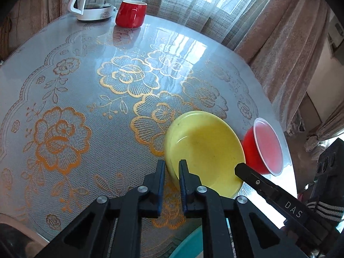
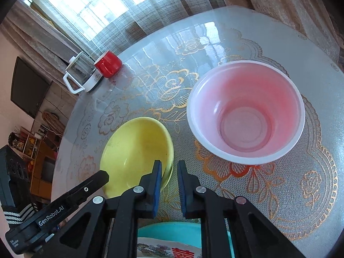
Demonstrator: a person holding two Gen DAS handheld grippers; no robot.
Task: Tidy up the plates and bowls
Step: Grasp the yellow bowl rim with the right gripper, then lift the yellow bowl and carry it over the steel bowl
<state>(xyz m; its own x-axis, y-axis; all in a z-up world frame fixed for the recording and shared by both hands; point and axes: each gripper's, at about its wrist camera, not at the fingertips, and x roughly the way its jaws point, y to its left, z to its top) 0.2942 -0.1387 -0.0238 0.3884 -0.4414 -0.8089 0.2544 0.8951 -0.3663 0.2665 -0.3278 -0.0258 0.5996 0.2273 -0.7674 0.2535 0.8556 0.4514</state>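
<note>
1. Left gripper (image 1: 173,165): jaws drawn in tight on the near-left rim of the shallow yellow ceramic bowl (image 1: 204,150), one finger outside the wall, one inside.
2. Right gripper (image 2: 169,165): likewise pinched onto the same bowl's opposite, right-hand rim (image 2: 133,154).
3. Bowl resting on the glossy lace-patterned round table (image 1: 86,86), held from both sides, directly ahead of both grippers.
4. Translucent pink plastic bowl (image 2: 245,111) upright, apart, to the right, nearer the right gripper.
5. Likely next: lifting the yellow bowl level.
</note>
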